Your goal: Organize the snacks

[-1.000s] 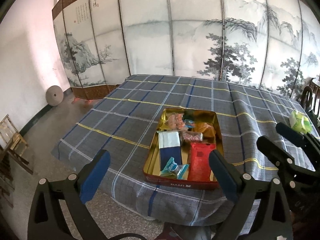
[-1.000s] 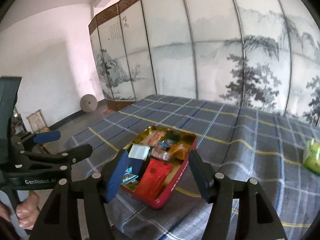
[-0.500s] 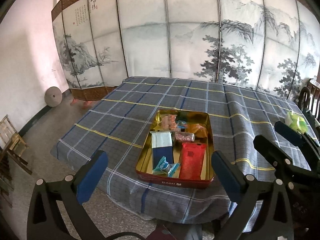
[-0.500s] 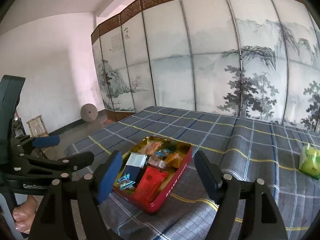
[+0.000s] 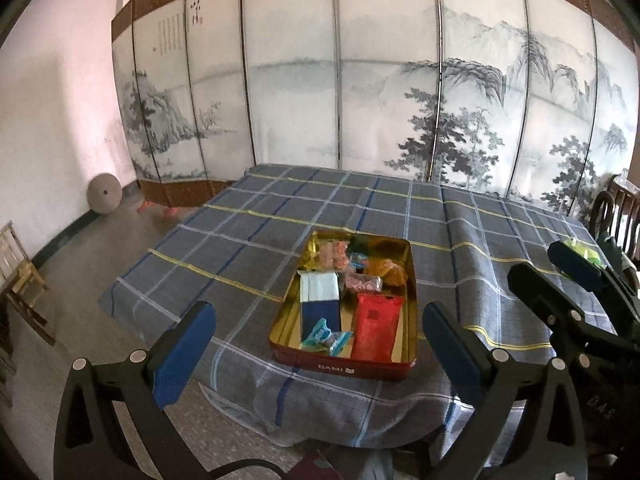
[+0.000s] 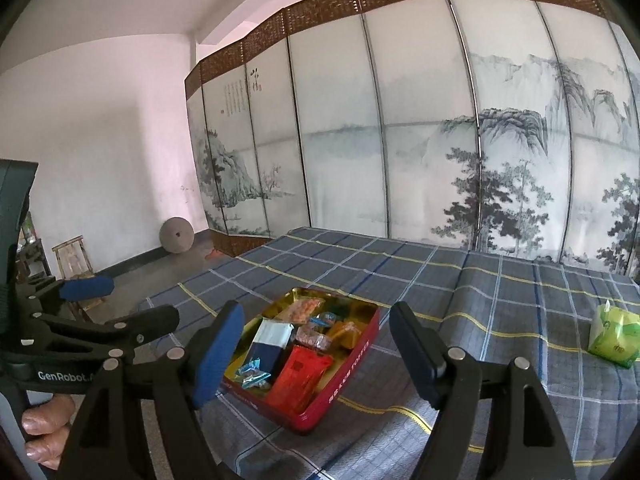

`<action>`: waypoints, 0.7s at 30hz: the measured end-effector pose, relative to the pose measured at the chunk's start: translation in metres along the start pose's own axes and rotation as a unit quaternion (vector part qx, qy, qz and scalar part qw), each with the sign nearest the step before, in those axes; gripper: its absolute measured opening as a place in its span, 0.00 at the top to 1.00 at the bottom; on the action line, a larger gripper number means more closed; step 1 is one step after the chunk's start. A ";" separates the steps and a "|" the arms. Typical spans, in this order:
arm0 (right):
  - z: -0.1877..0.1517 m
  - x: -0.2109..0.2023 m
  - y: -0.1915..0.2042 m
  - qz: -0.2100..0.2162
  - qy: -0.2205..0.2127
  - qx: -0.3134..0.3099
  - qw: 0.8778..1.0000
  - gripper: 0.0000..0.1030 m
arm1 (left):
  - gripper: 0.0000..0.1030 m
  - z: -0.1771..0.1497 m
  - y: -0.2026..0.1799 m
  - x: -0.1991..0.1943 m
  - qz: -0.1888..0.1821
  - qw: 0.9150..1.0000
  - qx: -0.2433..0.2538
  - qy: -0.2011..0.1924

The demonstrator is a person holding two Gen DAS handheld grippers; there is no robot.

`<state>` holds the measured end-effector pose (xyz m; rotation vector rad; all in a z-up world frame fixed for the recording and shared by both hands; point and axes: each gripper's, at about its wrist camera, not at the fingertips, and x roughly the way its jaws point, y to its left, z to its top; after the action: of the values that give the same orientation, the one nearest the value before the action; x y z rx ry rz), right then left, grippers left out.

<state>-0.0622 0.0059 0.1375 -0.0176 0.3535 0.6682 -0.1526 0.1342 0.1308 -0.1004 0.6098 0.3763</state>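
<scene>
Plaid tablecloth [image 5: 248, 248], snack tin [image 5: 344, 364] near edge, prob. full. Left gripper [image 5: 316, 344] wide open, empty; right gripper [image 6: 316, 340] jaws just opened, empty. Next: green pack [image 6: 614, 334] far right?

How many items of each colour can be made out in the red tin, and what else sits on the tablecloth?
Red packet: 1
White-and-navy box: 1
Light blue wrapped sweets: 2
Pink or orange packets at the far end: about 4, too jumbled to separate
Green pack outside the tin: 1
Total: about 9
</scene>
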 end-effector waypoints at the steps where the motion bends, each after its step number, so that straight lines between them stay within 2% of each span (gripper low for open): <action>1: 0.000 -0.001 0.001 0.000 0.000 0.001 1.000 0.25 | 0.00 0.000 0.001 0.001 -0.001 1.000 -0.002 0.002; 14: -0.002 0.000 0.015 -0.009 0.000 -0.027 1.000 0.25 | 0.00 -0.012 0.011 0.009 0.022 1.000 -0.002 0.008; 21: -0.005 0.000 0.029 -0.014 -0.002 -0.042 0.999 0.25 | 0.00 -0.017 0.019 0.015 0.022 1.000 -0.008 0.015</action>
<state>-0.0811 0.0282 0.1352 -0.1002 0.3203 0.6541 -0.1574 0.1531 0.1082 -0.1075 0.6402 0.4232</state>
